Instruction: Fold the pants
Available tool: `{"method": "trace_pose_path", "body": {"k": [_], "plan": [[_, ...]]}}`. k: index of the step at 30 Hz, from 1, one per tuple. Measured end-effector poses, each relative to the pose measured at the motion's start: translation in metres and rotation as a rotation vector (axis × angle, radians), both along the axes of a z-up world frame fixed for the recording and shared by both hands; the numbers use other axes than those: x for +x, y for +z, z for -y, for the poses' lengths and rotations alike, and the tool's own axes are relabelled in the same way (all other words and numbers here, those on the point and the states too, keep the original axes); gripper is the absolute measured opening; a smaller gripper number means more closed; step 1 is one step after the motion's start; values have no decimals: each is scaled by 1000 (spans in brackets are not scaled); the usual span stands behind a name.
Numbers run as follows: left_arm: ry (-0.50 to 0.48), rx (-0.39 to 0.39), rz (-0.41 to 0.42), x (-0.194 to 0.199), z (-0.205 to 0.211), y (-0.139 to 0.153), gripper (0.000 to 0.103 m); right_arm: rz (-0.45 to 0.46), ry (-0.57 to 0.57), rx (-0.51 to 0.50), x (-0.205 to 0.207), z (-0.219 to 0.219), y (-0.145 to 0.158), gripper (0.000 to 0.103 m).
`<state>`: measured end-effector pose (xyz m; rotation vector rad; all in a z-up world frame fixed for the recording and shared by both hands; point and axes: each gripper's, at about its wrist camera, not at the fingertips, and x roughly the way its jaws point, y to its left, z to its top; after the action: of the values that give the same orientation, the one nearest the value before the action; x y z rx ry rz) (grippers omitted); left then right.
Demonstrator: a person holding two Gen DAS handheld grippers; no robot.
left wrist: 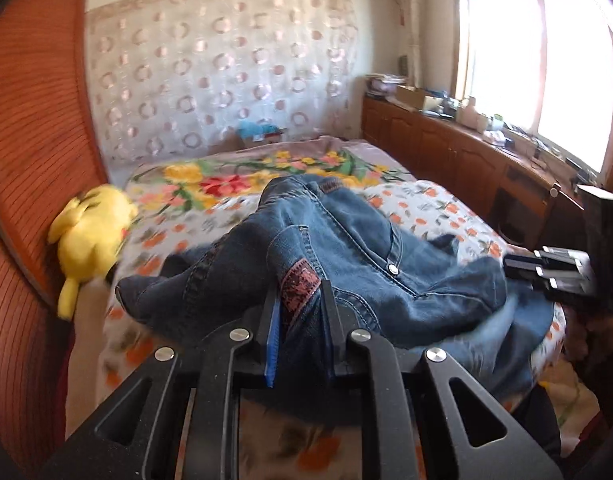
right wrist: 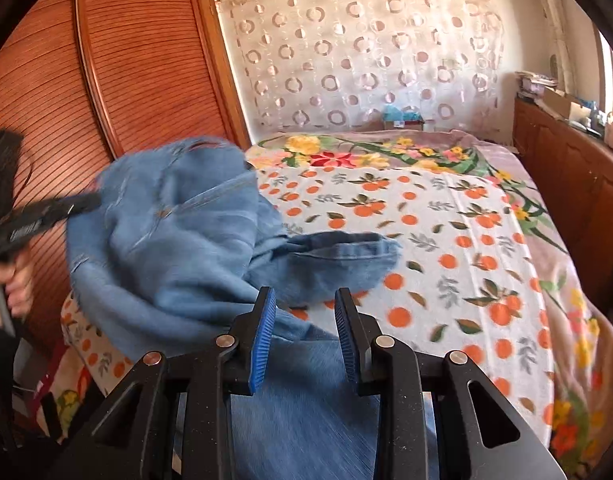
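In my left wrist view, going from the left edge: a reddish slatted wardrobe door (left wrist: 30, 128) fills the side, and a yellow plush toy (left wrist: 92, 236) lies against it at the edge of the bed (left wrist: 434, 208). At the centre the jeans (left wrist: 346, 252) sit in a dark blue crumpled heap on the orange-print sheet. At the bottom middle my left claw (left wrist: 300, 312) is pinching a fold of that denim, just below a reddish patch (left wrist: 300, 284); the cloth fills the narrow gap between both pads. At the right edge my right claw (left wrist: 546, 276) shows side-on above the hem of the heap, with a wooden cabinet (left wrist: 446, 148) and a bright window (left wrist: 538, 56) behind it.

In my right wrist view, the left edge shows my hand (right wrist: 16, 284) on the handle of my left claw (right wrist: 86, 202), whose tip is buried in the lifted, blurred bundle of jeans (right wrist: 174, 240) in the left half of the frame. At the bottom centre my right claw (right wrist: 304, 332) stands partly spread, blue pads (right wrist: 262, 344) apart. Denim runs under and between them, yet I think it touches neither pad firmly; blur makes that hard to judge. To the right the bed (right wrist: 466, 240) stretches away, with the cabinet (right wrist: 566, 168) along the right edge.
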<state>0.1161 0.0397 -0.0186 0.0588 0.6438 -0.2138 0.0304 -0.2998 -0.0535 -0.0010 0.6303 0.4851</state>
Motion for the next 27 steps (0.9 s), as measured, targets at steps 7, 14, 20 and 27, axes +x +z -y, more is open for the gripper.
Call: {"method": "trace_pose_path", "body": {"k": [7, 14, 20, 27], "plan": [[119, -40, -102, -56, -48, -50, 18, 4, 57, -2, 9, -31, -8, 32], [132, -65, -114, -68, -56, -58, 28, -9, 86, -43, 13, -44, -21, 32], [128, -76, -30, -65, -66, -34, 53, -28, 84, -40, 14, -38, -18, 32], [85, -41, -70, -14, -63, -39, 53, -14, 78, -67, 18, -47, -7, 41]]}}
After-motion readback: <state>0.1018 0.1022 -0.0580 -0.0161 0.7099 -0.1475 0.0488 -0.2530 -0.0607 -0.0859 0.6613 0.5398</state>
